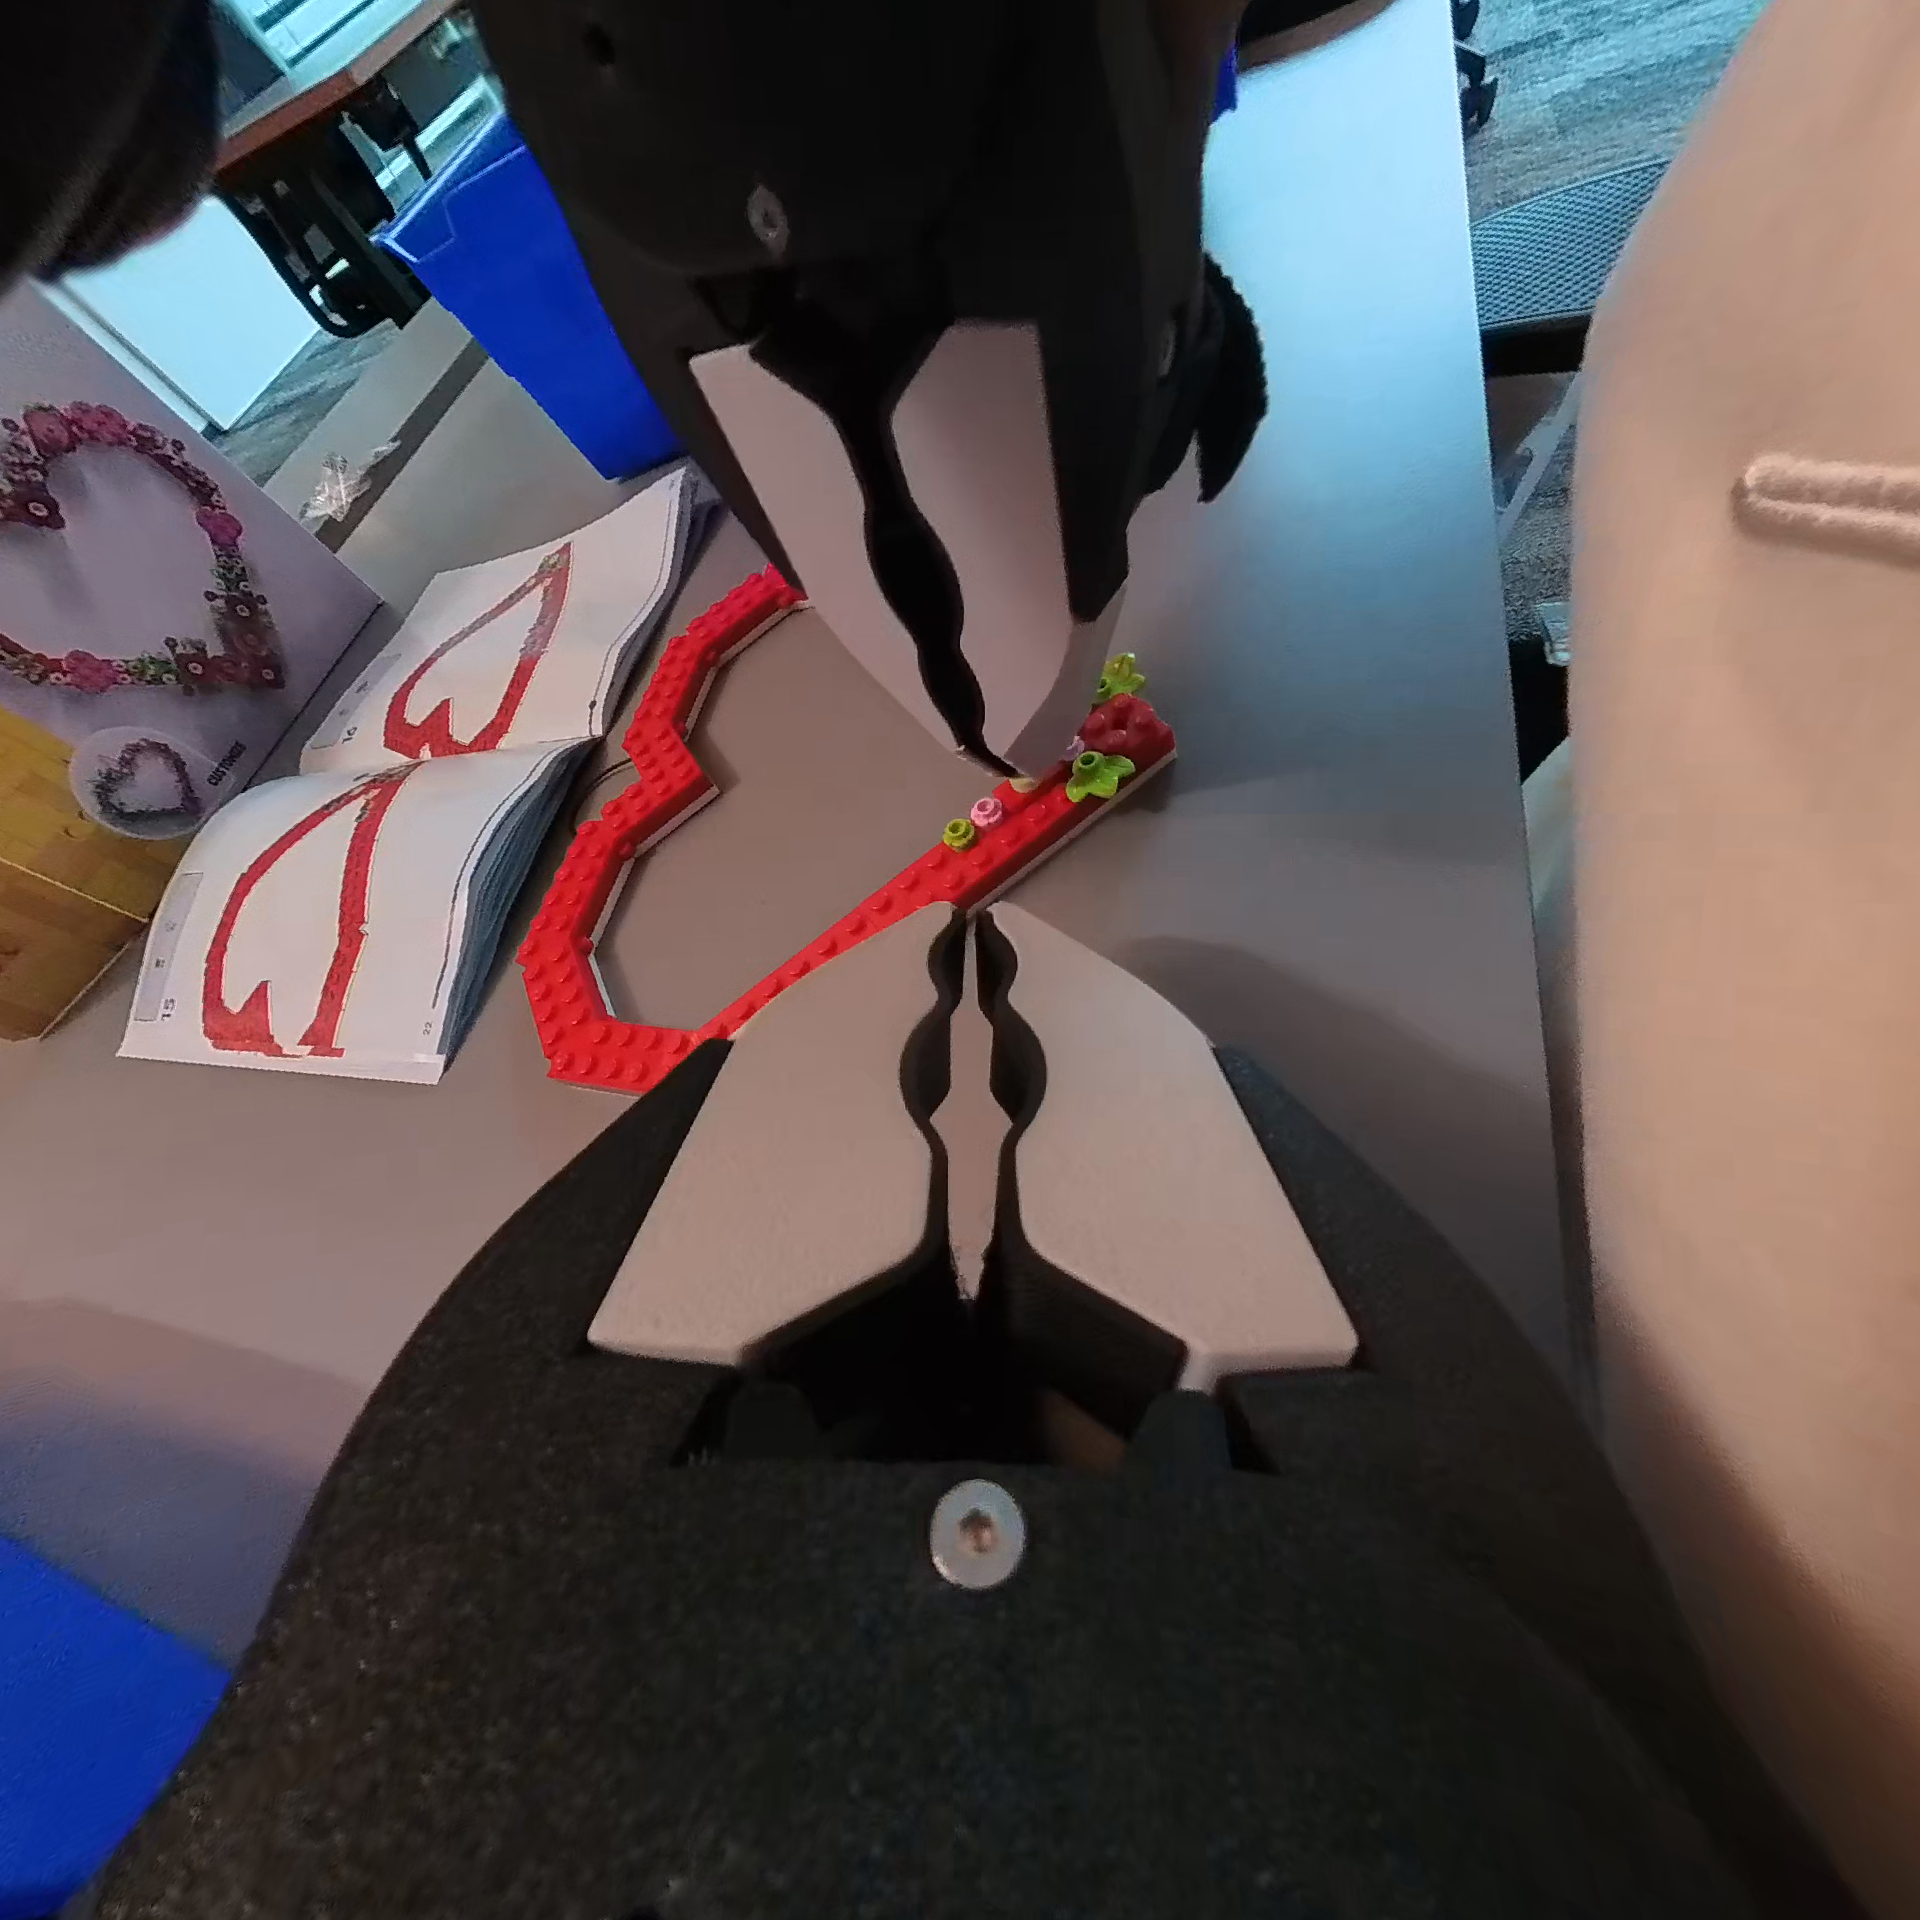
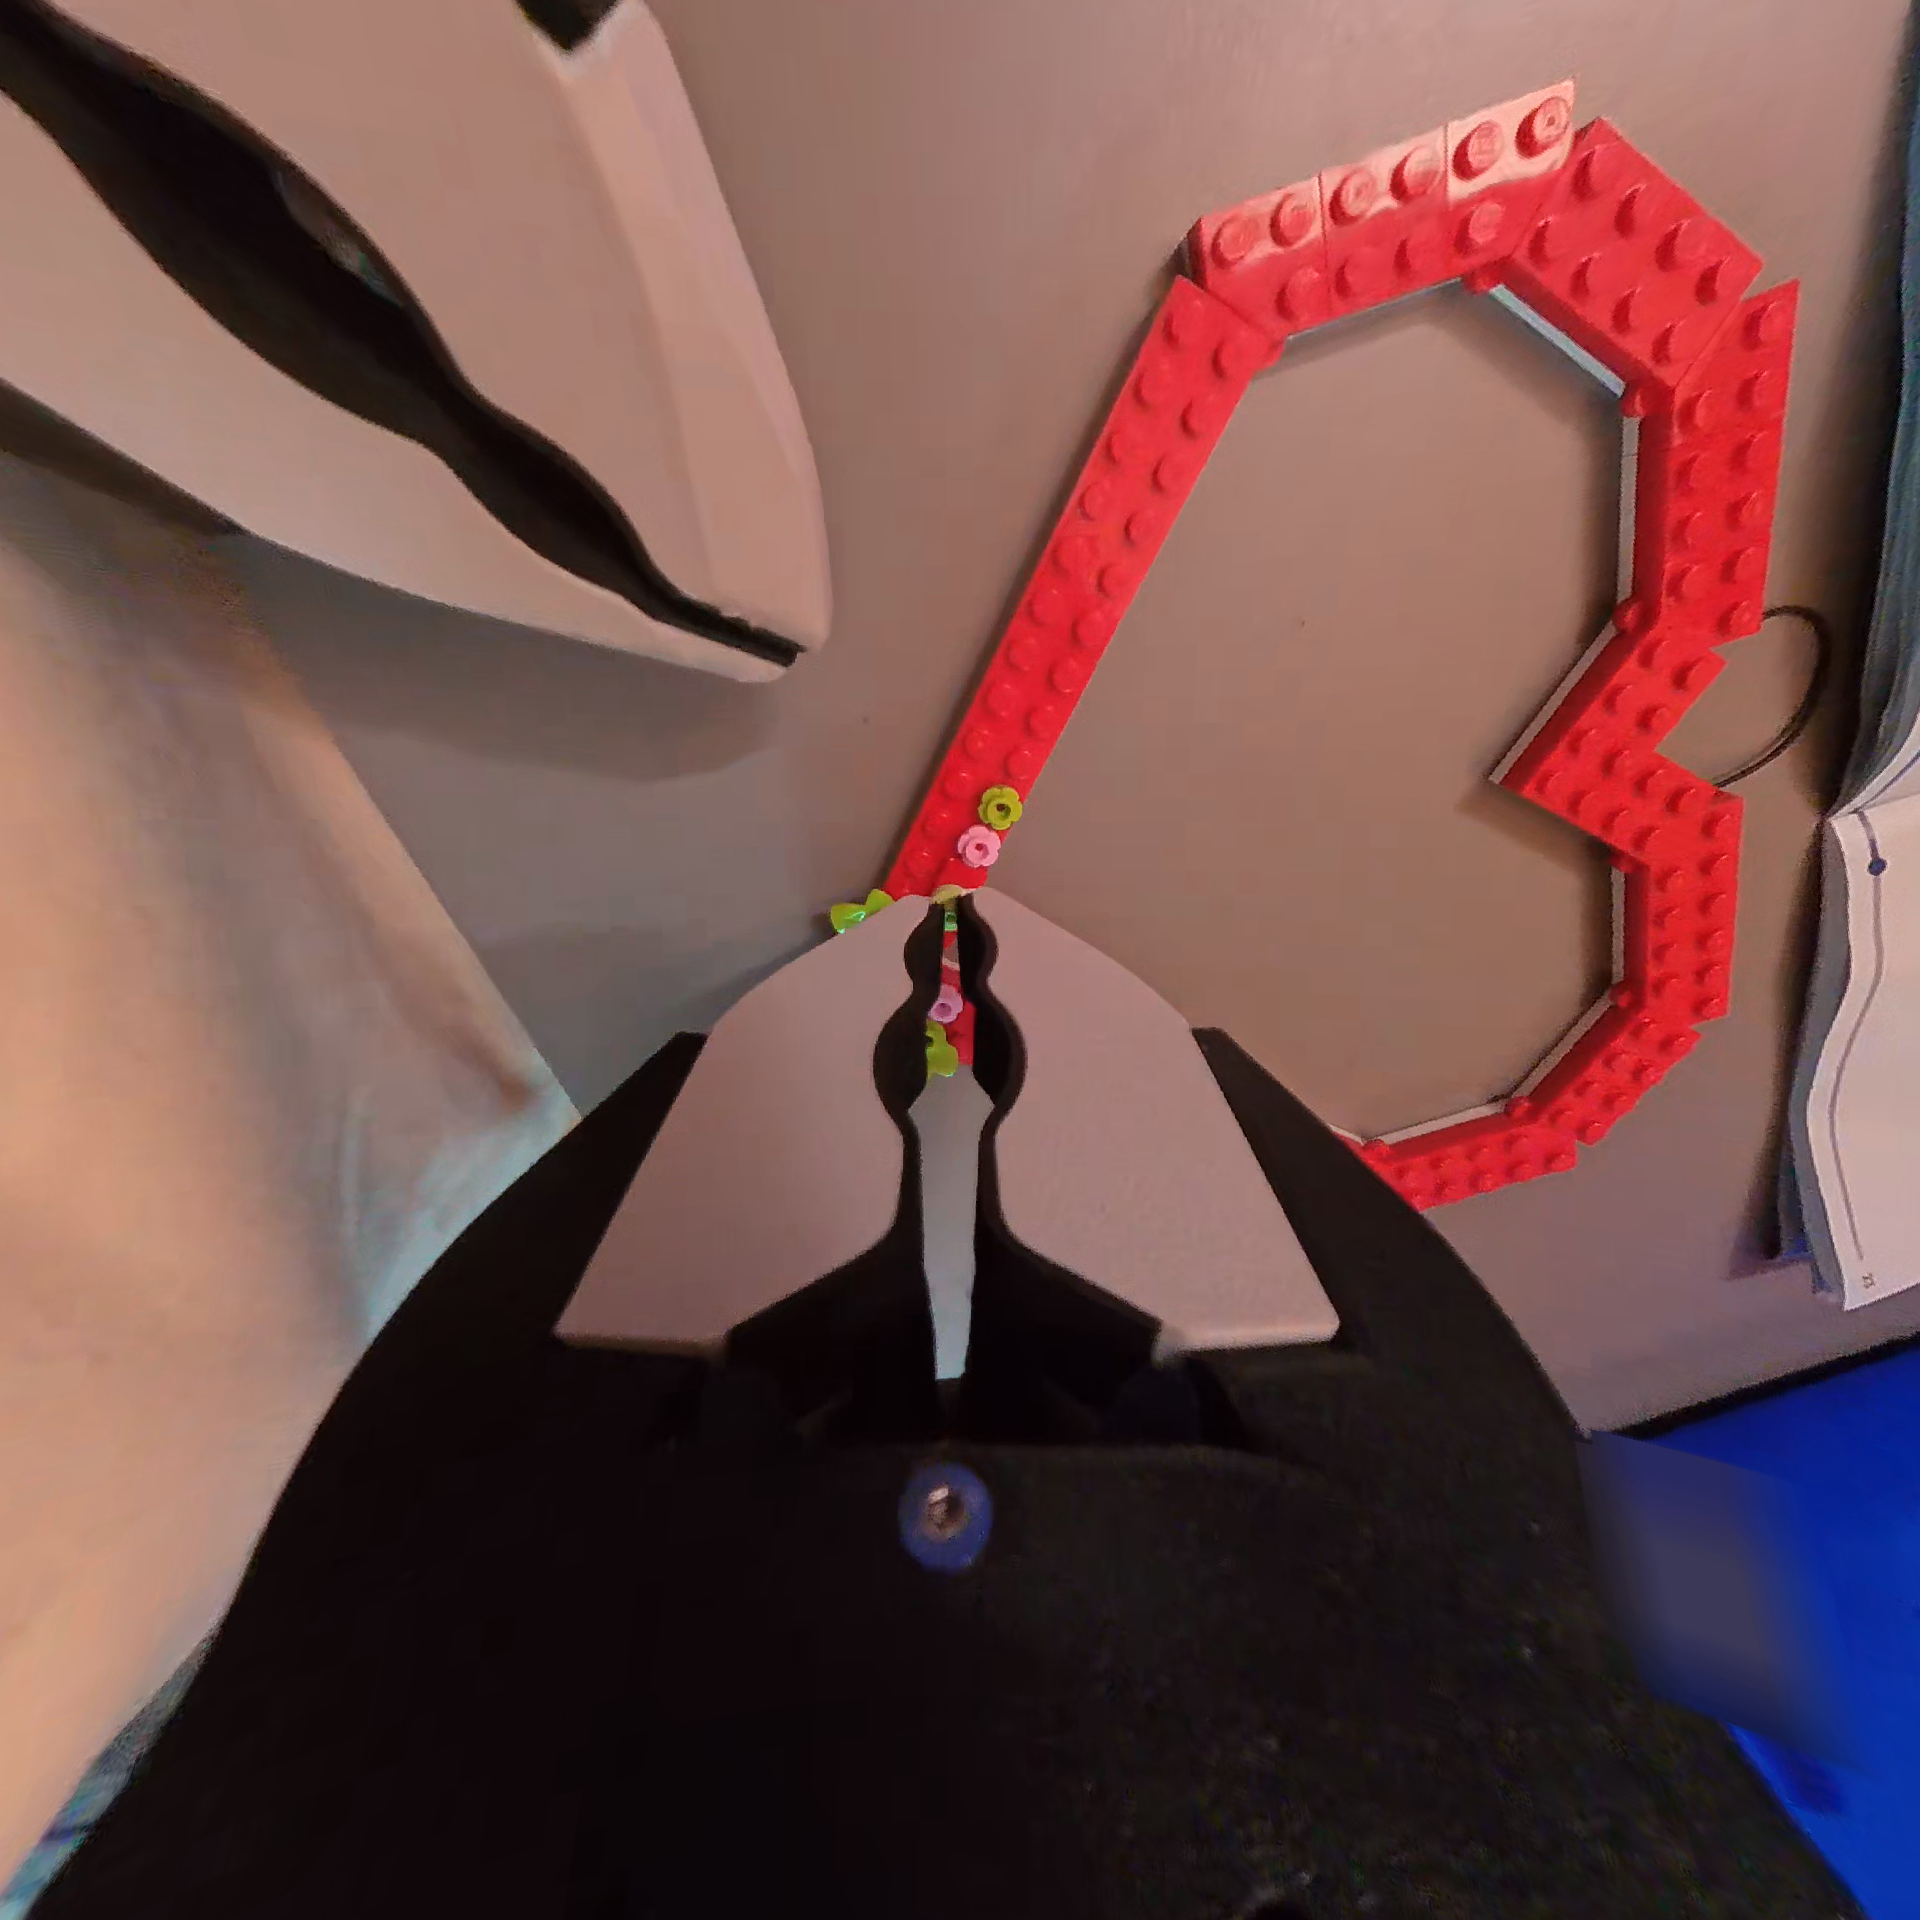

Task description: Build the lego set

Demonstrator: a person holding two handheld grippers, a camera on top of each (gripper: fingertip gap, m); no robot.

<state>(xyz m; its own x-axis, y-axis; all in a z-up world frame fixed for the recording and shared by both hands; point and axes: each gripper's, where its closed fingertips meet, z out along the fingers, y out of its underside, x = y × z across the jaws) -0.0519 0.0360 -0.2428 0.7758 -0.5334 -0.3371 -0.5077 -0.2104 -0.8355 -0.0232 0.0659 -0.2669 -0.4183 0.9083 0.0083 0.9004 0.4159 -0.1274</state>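
Right wrist view: we see the red heart frame lying flat on the grey surface, studs up. Our right gripper pinches a tiny pale stud piece at the frame's tip, beside pink and lime flowers. Left gripper is clenched, empty, just off the frame. We judge: press straight down, square to the studs.
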